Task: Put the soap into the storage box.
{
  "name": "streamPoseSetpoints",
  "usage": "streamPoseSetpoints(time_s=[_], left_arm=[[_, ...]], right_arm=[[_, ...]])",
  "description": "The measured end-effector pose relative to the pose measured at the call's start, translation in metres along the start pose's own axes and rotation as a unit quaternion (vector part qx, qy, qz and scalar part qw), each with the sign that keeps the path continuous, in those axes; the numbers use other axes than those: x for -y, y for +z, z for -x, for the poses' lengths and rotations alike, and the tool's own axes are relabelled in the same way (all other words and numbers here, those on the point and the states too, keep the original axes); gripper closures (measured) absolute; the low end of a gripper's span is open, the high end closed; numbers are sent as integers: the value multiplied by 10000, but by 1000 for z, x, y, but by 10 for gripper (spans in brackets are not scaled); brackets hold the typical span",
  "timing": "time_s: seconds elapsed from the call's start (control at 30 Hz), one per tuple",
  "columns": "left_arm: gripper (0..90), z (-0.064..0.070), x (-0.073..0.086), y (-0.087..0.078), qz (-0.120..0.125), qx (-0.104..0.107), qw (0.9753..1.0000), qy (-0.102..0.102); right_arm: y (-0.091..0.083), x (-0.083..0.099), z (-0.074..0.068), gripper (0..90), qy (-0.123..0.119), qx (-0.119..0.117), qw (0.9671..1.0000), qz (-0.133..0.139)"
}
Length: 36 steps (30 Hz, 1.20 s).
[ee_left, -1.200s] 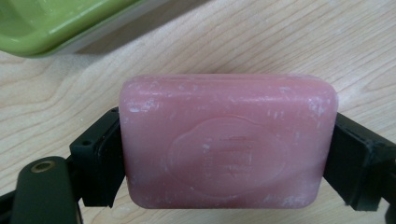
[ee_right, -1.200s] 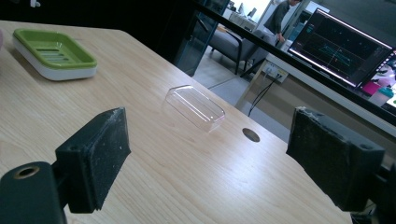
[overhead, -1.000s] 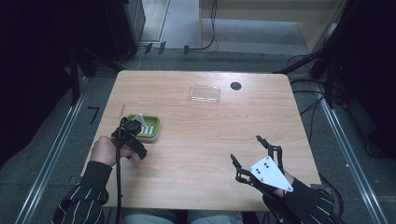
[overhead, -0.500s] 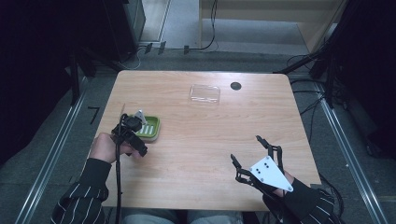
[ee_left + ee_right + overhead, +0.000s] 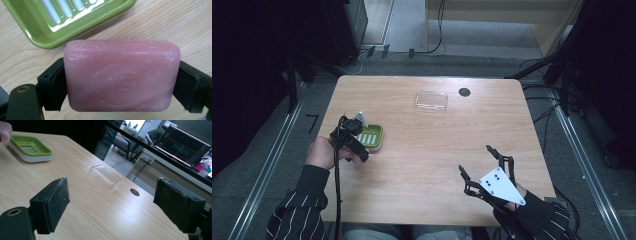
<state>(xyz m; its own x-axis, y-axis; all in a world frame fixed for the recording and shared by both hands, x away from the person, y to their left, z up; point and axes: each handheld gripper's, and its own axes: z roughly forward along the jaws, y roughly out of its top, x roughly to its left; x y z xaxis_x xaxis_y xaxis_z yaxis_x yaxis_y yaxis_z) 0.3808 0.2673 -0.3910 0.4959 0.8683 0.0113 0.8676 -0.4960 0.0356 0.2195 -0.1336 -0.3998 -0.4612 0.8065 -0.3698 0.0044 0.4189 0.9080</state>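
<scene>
I had my left claw clamped on the pink soap, just beside the green dish, ready for placing there; my right claw waited apart, well away.

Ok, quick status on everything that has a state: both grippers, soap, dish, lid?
Left gripper: shut on the pink soap bar, beside the dish.
Right gripper: open, holding nothing.
Green soap dish: upright, nothing in it.
Clear lid: lying on the table, untouched.
</scene>
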Motion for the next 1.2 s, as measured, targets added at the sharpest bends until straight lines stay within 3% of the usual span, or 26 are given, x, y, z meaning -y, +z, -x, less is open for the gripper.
streamPoseSetpoints(time_s=[0.5, 0.97, 1.2], left_arm=[[139, -7, -11, -8, 93, -17, 10000, 20], [139, -10, -20, -10, 256, -16, 9994, -225], [139, -11, -25, -10, 256, -12, 9994, -249]], right_arm=[[0, 0, 0, 132, 8, 16, 10000, 1], [0, 0, 0, 132, 15, 16, 10000, -2], [0, 0, 0, 132, 14, 20, 10000, 1]])
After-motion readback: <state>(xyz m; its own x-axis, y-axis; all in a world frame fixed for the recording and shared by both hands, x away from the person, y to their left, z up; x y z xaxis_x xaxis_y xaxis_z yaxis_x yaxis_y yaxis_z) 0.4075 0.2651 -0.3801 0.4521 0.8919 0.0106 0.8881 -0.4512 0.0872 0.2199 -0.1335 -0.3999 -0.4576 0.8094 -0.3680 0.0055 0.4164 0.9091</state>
